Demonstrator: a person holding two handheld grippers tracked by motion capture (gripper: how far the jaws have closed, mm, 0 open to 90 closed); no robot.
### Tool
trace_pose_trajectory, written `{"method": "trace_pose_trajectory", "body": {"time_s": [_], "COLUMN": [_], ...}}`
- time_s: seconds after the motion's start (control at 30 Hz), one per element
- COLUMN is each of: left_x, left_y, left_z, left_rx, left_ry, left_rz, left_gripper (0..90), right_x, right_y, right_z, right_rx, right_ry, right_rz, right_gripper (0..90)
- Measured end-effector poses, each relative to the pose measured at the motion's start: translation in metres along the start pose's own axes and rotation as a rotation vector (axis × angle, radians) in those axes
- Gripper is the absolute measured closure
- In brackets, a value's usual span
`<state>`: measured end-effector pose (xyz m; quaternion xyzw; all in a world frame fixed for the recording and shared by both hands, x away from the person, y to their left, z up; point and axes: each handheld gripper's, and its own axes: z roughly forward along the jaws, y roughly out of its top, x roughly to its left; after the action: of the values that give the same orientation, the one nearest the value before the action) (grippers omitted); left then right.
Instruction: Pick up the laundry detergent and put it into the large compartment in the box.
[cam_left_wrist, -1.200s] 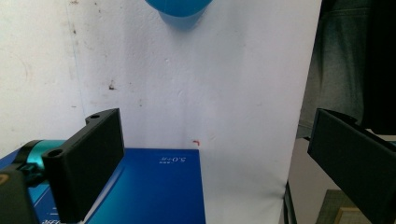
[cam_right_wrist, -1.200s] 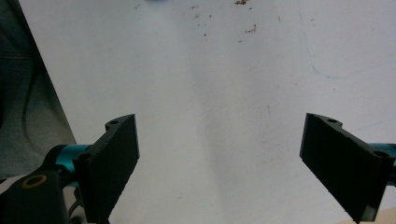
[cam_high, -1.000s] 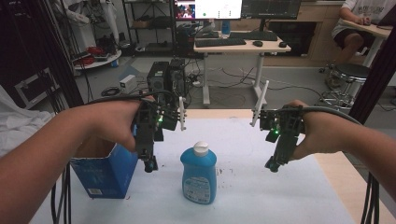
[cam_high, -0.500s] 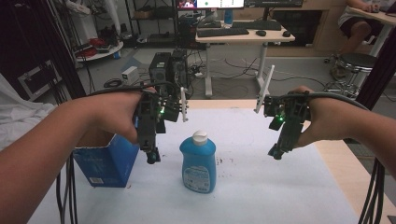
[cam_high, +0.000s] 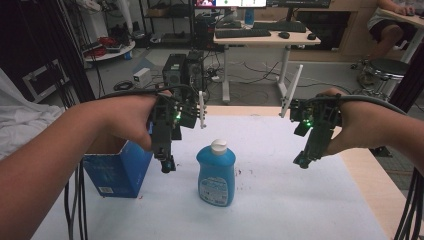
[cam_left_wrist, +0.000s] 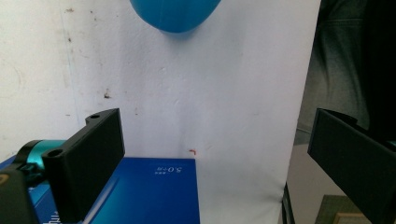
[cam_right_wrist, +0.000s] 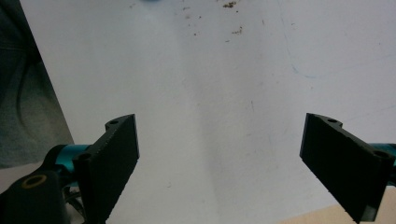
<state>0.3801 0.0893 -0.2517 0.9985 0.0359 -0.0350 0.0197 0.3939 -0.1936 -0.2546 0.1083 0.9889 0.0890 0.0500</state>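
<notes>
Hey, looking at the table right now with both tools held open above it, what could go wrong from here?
1. The blue bottle stands upright and narrow between the left tool and the right tool; a sideways bump would probably tip it.
2. The blue box sits right beside and below the left tool, so lowering that tool may clip or shove it.
3. The box stands near the white table's left edge; a push could send it off.

We're in a lab or tech workspace here: a desk (cam_high: 267, 36) behind the table carries a keyboard (cam_high: 240, 33), mouse (cam_high: 284, 34) and monitors (cam_high: 230, 3), a computer tower (cam_high: 176, 70) sits on the floor amid tangled cables (cam_high: 250, 75), and shelving racks (cam_high: 165, 20) line the back wall.
</notes>
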Motion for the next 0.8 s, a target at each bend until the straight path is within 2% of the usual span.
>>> {"method": "trace_pose_trajectory", "body": {"time_s": [0.47, 0.8], "left_x": [-0.002, 0.0], "left_y": [0.008, 0.028], "left_z": [-0.012, -0.011], "left_rx": [-0.01, -0.007], "left_ry": [0.026, 0.028], "left_rz": [0.019, 0.062], "left_gripper": [3.7, 3.7], "right_x": [0.004, 0.006], "right_y": [-0.012, -0.015], "right_z": [0.005, 0.001], "right_rx": [-0.005, -0.018], "right_ry": [0.004, -0.002], "right_rz": [0.025, 0.029], "right_gripper": [11.0, 10.9]}}
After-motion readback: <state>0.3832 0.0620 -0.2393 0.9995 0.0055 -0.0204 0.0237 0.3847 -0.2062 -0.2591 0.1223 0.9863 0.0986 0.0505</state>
